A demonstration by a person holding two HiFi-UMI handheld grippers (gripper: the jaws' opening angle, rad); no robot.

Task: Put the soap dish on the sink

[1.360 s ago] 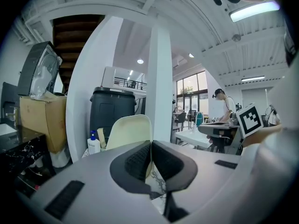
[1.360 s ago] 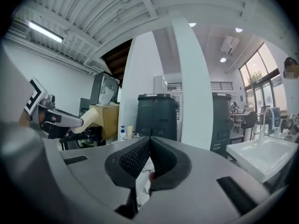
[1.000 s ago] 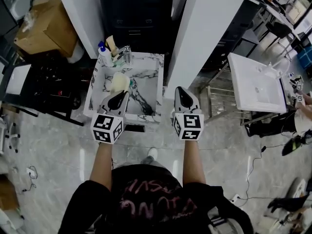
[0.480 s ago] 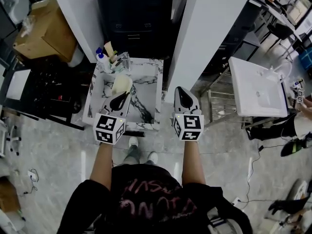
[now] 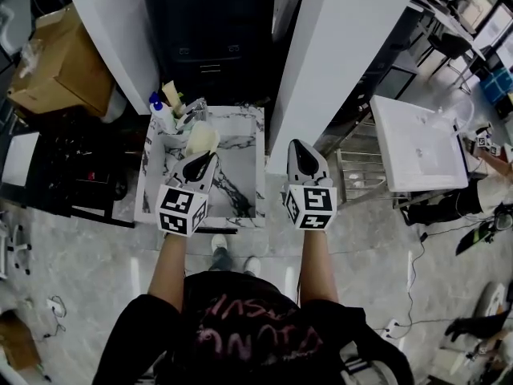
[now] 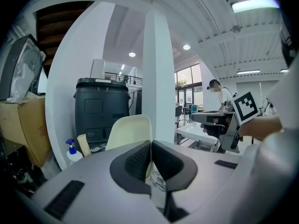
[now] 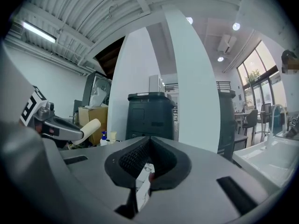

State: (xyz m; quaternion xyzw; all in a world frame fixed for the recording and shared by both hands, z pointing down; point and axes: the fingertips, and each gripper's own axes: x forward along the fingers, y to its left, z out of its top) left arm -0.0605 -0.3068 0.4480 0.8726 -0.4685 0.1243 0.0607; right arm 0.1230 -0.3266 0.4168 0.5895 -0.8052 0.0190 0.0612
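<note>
A cream soap dish [image 5: 202, 139] hangs over the marble sink [image 5: 149, 184], close to its faucet [image 5: 192, 107]. My left gripper [image 5: 201, 158] is shut on the dish's near edge. In the left gripper view the dish [image 6: 128, 131] stands upright beyond the pads of that gripper [image 6: 150, 144], which pinch its rim. My right gripper [image 5: 296, 146] hovers just right of the sink's right rim. Its jaws [image 7: 148, 152] are shut with nothing between them.
A pump bottle [image 5: 159, 111] and a cream tube stand at the sink's back left corner. A white pillar [image 5: 341, 46] rises right of the sink, a dark bin [image 6: 101, 108] behind it. A second white basin [image 5: 417, 144] sits on a frame at right; a cardboard box [image 5: 56, 58] at left.
Both grippers have moved forward along the sink, carrying the soap dish nearer the faucet end. The left gripper keeps its hold on the dish.
</note>
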